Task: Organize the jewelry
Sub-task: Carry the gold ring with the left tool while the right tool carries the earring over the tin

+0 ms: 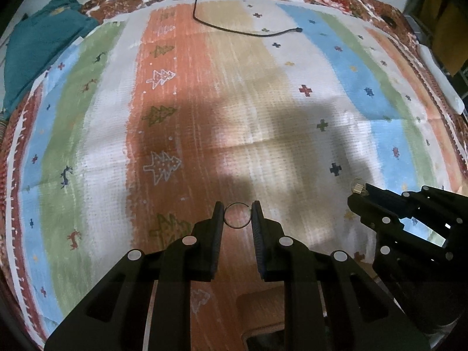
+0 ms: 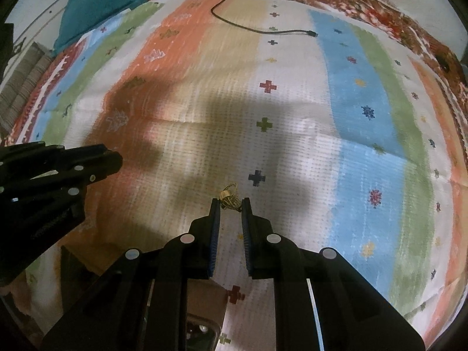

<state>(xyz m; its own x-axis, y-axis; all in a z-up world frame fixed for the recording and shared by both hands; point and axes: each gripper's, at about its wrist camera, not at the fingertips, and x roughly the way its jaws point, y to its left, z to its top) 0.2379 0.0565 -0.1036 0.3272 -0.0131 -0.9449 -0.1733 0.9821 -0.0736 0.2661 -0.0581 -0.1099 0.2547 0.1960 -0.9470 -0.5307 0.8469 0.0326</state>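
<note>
My left gripper (image 1: 237,207) is shut on a thin dark wire hoop (image 1: 237,216), held between its fingertips above the striped cloth (image 1: 263,111). My right gripper (image 2: 230,201) is shut on a small gold piece of jewelry (image 2: 229,197) that sticks out past its tips. In the left wrist view the right gripper (image 1: 358,193) comes in from the right with the gold piece (image 1: 357,187) at its tip. In the right wrist view the left gripper (image 2: 117,158) shows at the left edge; the hoop is not visible there.
A black cable (image 1: 234,27) lies across the far part of the cloth. A teal cloth (image 1: 38,46) is bunched at the far left. A brown box (image 1: 263,316) sits below the left gripper, and a dark phone-like object (image 2: 201,333) lies under the right gripper.
</note>
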